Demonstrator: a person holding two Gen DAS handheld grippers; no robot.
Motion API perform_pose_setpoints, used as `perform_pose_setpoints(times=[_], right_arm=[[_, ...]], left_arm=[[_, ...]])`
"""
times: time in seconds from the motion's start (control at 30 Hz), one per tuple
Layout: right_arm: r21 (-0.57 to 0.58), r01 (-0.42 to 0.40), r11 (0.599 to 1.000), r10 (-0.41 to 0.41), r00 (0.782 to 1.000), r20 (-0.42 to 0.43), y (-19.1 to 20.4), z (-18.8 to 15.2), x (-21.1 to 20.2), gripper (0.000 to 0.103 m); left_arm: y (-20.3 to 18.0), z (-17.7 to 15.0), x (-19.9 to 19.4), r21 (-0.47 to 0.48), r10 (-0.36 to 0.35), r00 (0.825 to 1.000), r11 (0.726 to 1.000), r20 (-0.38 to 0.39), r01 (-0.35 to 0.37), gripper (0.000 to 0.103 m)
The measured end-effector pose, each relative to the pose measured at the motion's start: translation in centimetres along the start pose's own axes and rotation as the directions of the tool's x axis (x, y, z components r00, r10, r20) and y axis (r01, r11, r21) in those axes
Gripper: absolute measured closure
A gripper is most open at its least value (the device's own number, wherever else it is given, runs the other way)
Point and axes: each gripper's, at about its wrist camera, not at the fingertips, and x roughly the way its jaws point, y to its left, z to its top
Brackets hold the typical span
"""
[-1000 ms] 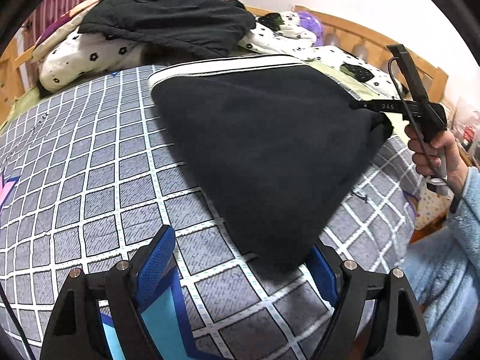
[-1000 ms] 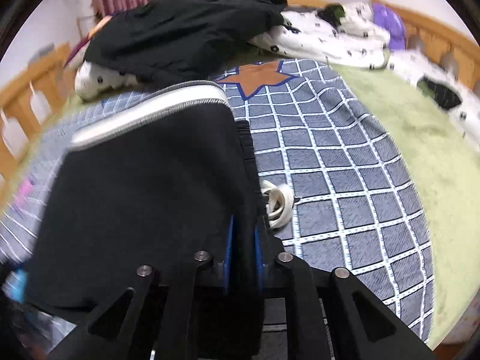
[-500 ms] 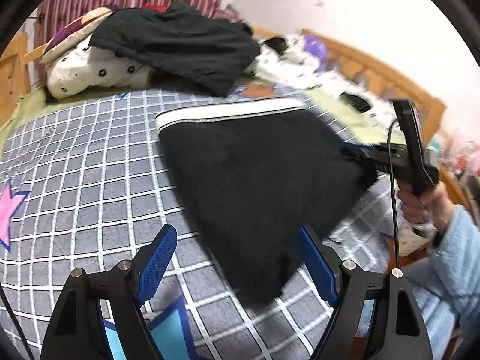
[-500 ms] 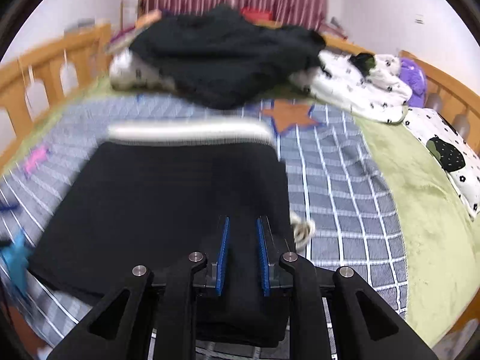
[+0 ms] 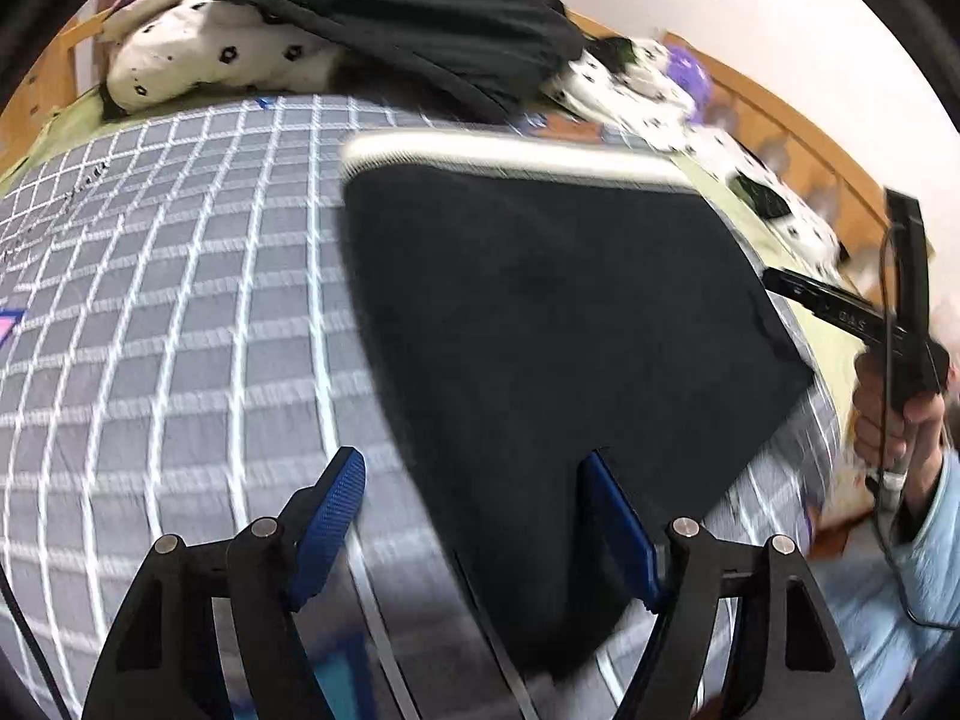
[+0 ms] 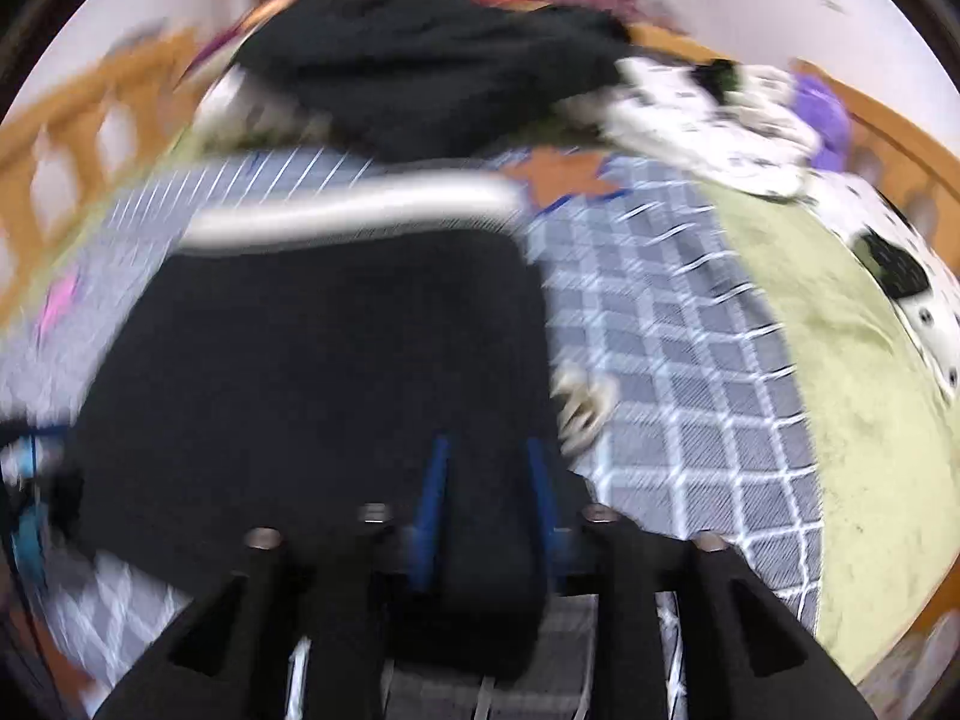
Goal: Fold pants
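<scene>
step: fold laid on bed (image 5: 180, 300) | right claw (image 6: 489, 498) just opening, pants (image 5: 540, 330) between pads | left claw (image 5: 474, 516) released | next: withdraw, smooth

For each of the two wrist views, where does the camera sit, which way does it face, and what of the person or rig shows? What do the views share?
Left wrist: sits behind the left gripper, angled down across the checked bedspread at the folded black pants; its open blue fingers show, plus the right gripper and the hand holding it.
Right wrist: sits behind the right gripper, angled down the pants toward the headboard; its jaws have just been opening, cloth between them.
Shared: pants, bedspread, dark clothes pile.
</scene>
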Motion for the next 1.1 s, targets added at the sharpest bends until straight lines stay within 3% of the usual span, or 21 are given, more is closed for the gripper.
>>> perform_pose_setpoints(times=[0.1, 0.27, 0.33, 0.37, 0.53, 0.6, 0.67, 0.73, 0.8, 0.83, 0.93, 1.03, 1.1], right_arm=[[0.055, -0.016, 0.998, 0.015, 1.0, 0.016, -1.3, 2.9, 1.4, 0.055], [0.045, -0.081, 0.996, 0.085, 0.99, -0.109, -1.1, 5.1, 6.8, 0.046], [0.004, -0.068, 0.998, 0.068, 0.992, -0.105, -0.8, 5.1, 7.6, 0.036], [-0.018, -0.059, 0.998, 0.056, 0.992, -0.114, -0.7, 5.3, 8.0, 0.036], [-0.037, -0.085, 0.996, 0.078, 0.984, -0.162, -0.3, 6.6, 10.2, 0.037], [0.001, -0.122, 0.992, 0.12, 0.975, -0.189, -0.8, 6.8, 11.0, 0.037], [0.088, -0.194, 0.977, 0.21, 0.951, -0.226, -2.0, 6.7, 11.6, 0.037], [0.201, -0.266, 0.943, 0.312, 0.917, -0.249, -3.2, 6.3, 12.0, 0.041], [0.281, -0.3, 0.912, 0.365, 0.904, -0.223, -4.1, 5.7, 11.6, 0.046], [0.287, -0.285, 0.915, 0.349, 0.914, -0.207, -3.9, 5.5, 11.0, 0.05], [0.285, -0.199, 0.938, 0.244, 0.961, -0.131, -2.3, 6.2, 7.7, 0.076], [0.306, -0.197, 0.931, 0.229, 0.971, -0.071, -0.1, 7.4, 4.6, 0.084], [0.31, -0.222, 0.924, 0.25, 0.967, -0.052, 1.6, 7.9, 3.5, 0.085]], left_arm=[[1.3, 3.0, 1.8, -0.066, -0.012, 1.0, 0.998, -0.01, 0.011, 0.031], [4.0, 5.2, 7.2, -0.186, -0.076, 0.993, 0.981, -0.092, 0.058, 0.03], [4.1, 5.3, 7.9, -0.175, -0.088, 0.994, 0.982, -0.066, 0.075, 0.03], [3.7, 5.5, 8.1, -0.15, -0.084, 0.995, 0.986, -0.059, 0.074, 0.031], [2.8, 6.4, 9.1, -0.145, -0.101, 0.994, 0.985, -0.052, 0.093, 0.051], [2.6, 6.7, 8.5, -0.135, -0.099, 0.994, 0.986, -0.041, 0.092, 0.066], [2.9, 6.9, 7.5, -0.157, -0.114, 0.993, 0.982, -0.031, 0.107, 0.072], [3.4, 7.5, 7.0, -0.192, -0.141, 0.989, 0.973, -0.039, 0.131, 0.076], [3.5, 7.9, 6.5, -0.201, -0.155, 0.987, 0.969, -0.041, 0.144, 0.078], [3.5, 8.1, 6.1, -0.197, -0.164, 0.986, 0.968, -0.034, 0.155, 0.079], [3.8, 8.3, 4.0, -0.186, -0.212, 0.977, 0.961, -0.01, 0.207, 0.081], [4.6, 8.3, 1.9, -0.171, -0.226, 0.974, 0.96, -0.013, 0.221, 0.082], [5.7, 8.3, -0.2, -0.139, -0.181, 0.983, 0.974, -0.013, 0.177, 0.082]])
